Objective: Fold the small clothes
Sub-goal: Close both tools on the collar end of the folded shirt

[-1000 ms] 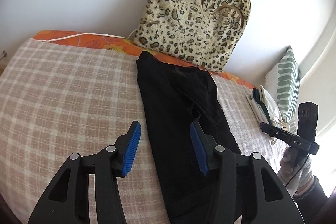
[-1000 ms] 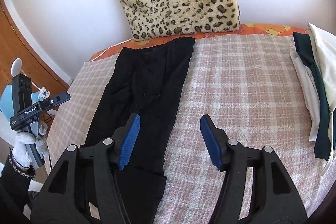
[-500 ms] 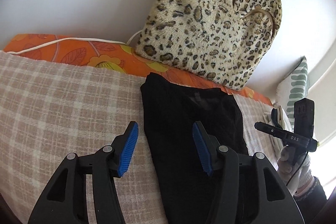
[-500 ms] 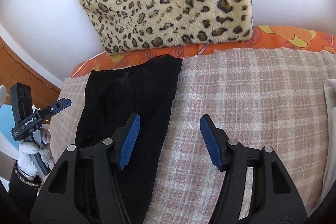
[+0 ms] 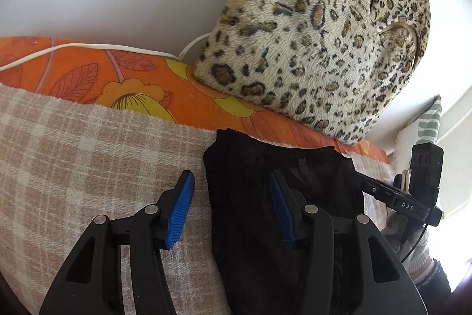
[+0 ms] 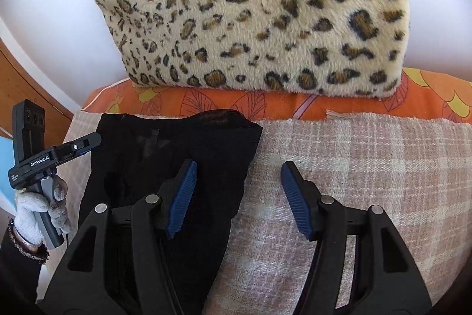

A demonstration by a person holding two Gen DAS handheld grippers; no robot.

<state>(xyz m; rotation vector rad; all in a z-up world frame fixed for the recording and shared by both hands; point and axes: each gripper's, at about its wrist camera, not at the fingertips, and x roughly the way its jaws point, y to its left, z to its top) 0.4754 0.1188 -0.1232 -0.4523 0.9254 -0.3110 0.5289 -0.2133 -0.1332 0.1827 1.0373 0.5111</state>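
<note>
In the left wrist view, the checked pink-and-cream woven blanket point(image 5: 73, 155) covered the bed at the left, its weave coarse and its far edge slightly frayed against an orange floral sheet point(image 5: 97, 76). A thin white cord point(image 5: 88, 47) ran along that sheet toward the wall. The left claw point(image 5: 231, 205) pointed steeply down at the far end of the bed. Its jaws had just been closing a little, yet they stood partly apart with nothing gripped. The left blue ribbed pad point(image 5: 180, 208) hung over the blanket, while the right one sat over the black, soft, thin garment point(image 5: 242, 197), so the cloth's left edge ran between the jaws. Behind it leaned a plush leopard-print cushion point(image 5: 318, 43), thick and furry. At the far right a white-gloved hand point(image 5: 413, 241) held the other tool's handle.

In the right wrist view, a gloved hand point(image 6: 38, 208) in a grubby white knit gripped the left tool at the left edge, a dark sleeve below it. The black garment point(image 6: 177, 143) lay flat lengthwise on the blanket point(image 6: 368, 167), its far end just short of the orange sheet point(image 6: 236, 102). The right claw point(image 6: 237, 194) also tilted steeply down, jaws held wide and empty: the left pad over the cloth's right edge, the right pad over bare blanket. The leopard cushion point(image 6: 250, 11) filled the top.
</note>
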